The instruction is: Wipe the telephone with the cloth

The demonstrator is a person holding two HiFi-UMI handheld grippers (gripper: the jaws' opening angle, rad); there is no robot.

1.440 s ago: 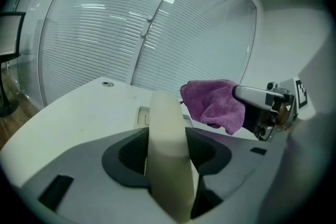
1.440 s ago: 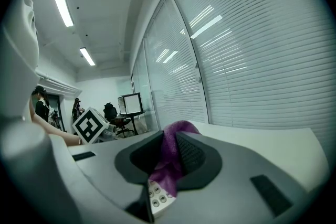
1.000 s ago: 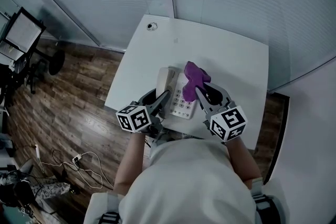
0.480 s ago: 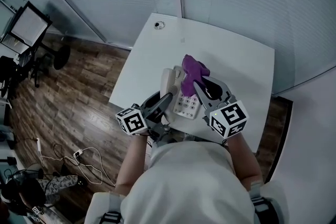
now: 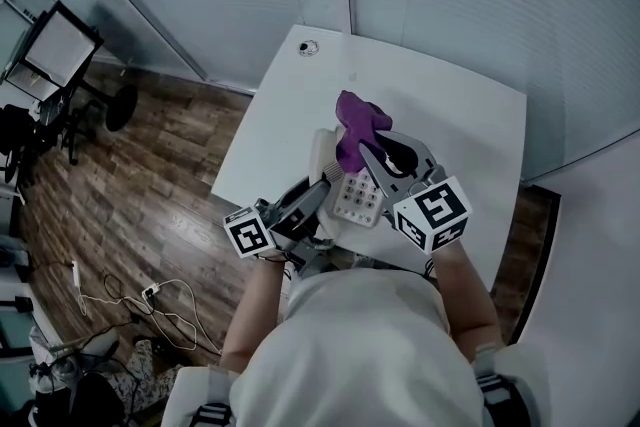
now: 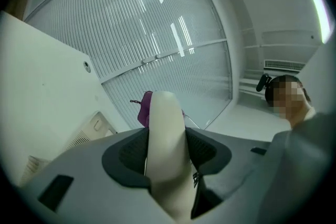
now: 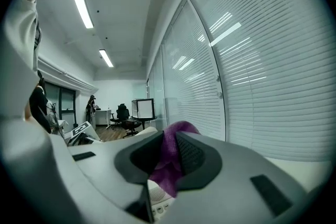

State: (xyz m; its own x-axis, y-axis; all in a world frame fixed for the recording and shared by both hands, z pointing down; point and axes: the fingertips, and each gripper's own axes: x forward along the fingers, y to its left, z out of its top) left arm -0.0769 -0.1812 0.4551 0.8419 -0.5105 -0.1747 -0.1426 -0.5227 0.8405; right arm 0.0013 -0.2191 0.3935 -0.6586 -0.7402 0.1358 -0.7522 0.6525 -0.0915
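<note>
Fingers [image 6: 126, 152] of the left gripper [image 6: 167, 144]: set wide and pressed against both sides of the cream handset [image 6: 165, 113]; whether lifted off its cradle or only steadied there, unclear. Fingers [image 7: 191, 155] of the right gripper [image 7: 170, 147]: nipped narrow on a fold of the purple cloth [image 7: 176, 131], the rest bunched out past the tips. Compared with a second ago: cloth further along the telephone [image 5: 355, 200], off the keypad side and up at its far end, right gripper carried forward with it. Left gripper in much the same place, same hold. Reads as one wiping stroke run out to the far end of the body. Probably still to do: the keypad [image 7: 157, 202], the near edge, perhaps the handset itself. Telephone: near the front edge of the white table [image 5: 460, 115], between the two grippers.
</note>
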